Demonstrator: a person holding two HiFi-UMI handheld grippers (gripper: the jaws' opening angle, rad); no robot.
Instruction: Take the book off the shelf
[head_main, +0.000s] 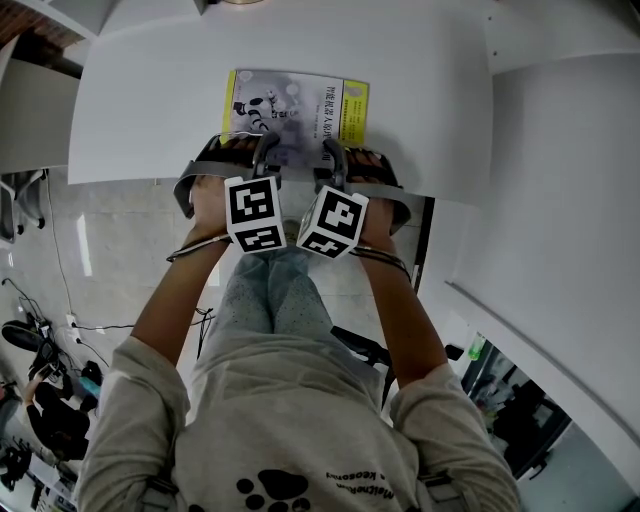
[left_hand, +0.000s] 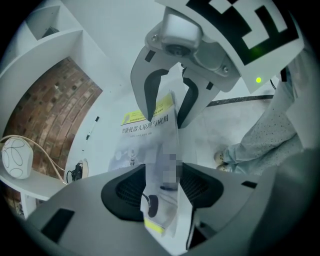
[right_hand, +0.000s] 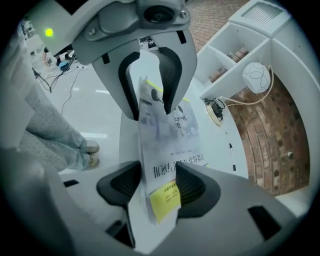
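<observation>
A thin book (head_main: 295, 110) with a grey cover and a yellow strip lies flat on the white table (head_main: 150, 100), its near edge close to the table's front edge. My left gripper (head_main: 264, 152) and right gripper (head_main: 332, 155) sit side by side at that near edge, pointing steeply down. In the left gripper view the book (left_hand: 150, 125) runs between the jaws of my left gripper (left_hand: 162, 187), which stand wide and do not press on it. In the right gripper view the yellow corner of the book (right_hand: 165, 197) likewise lies between the open jaws of my right gripper (right_hand: 157, 182).
A white shelf with a brick back stands beyond the table, holding a round white ball (right_hand: 257, 77). A cable socket (right_hand: 216, 107) sits in the tabletop past the book. The person's legs and shoes (left_hand: 225, 157) stand right at the table's front edge.
</observation>
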